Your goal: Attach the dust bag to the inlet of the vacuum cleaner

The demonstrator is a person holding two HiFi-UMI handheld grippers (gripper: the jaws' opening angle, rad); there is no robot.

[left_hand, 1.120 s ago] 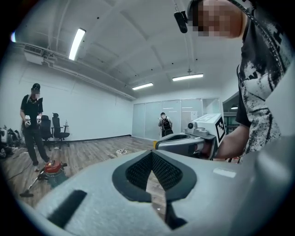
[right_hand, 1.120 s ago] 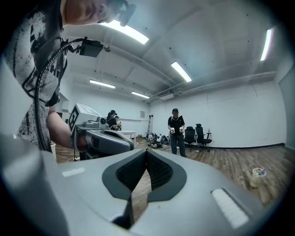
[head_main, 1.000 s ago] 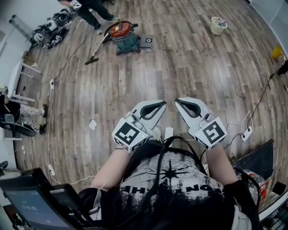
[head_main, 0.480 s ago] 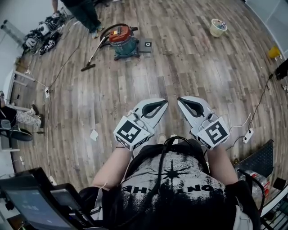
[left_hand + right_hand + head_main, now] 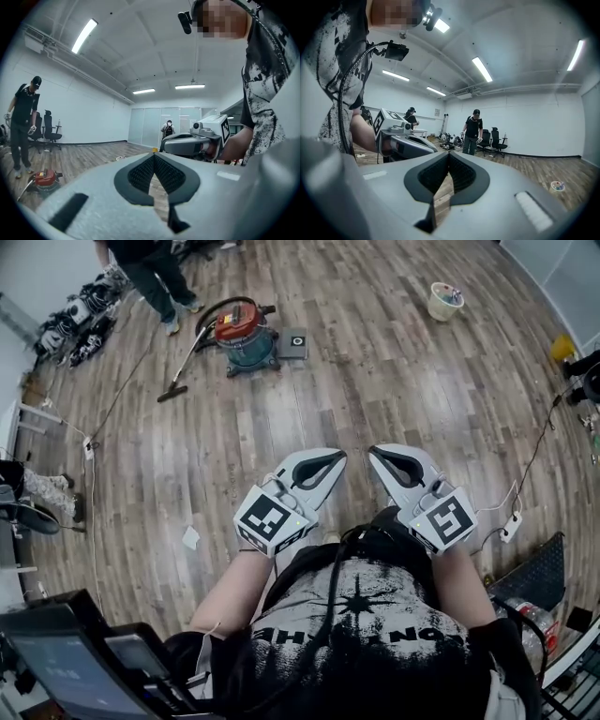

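Note:
The vacuum cleaner [image 5: 239, 334], with a red top and a teal drum, stands far off on the wood floor. Its hose and wand [image 5: 178, 381] trail to the left. A flat dark square [image 5: 297, 341] with a pale centre lies just right of it; whether it is the dust bag I cannot tell. My left gripper [image 5: 337, 457] and right gripper [image 5: 373, 454] are held side by side in front of my chest, both shut and empty. In the left gripper view the vacuum cleaner [image 5: 44, 180] is small at the lower left, beyond my shut left gripper [image 5: 153, 154]. My right gripper [image 5: 448, 153] is also shut.
A person [image 5: 145, 268] stands just beyond the vacuum. A pale bucket [image 5: 444, 300] sits at the far right. Cables and a power strip [image 5: 511, 526] lie on the right, a black basket [image 5: 539, 573] beside me. A white scrap [image 5: 190, 538] lies left.
Both grippers travelled forward together with me over the floor, staying shut. The vacuum sits lower and further left in the head view. The standing person stepped left.

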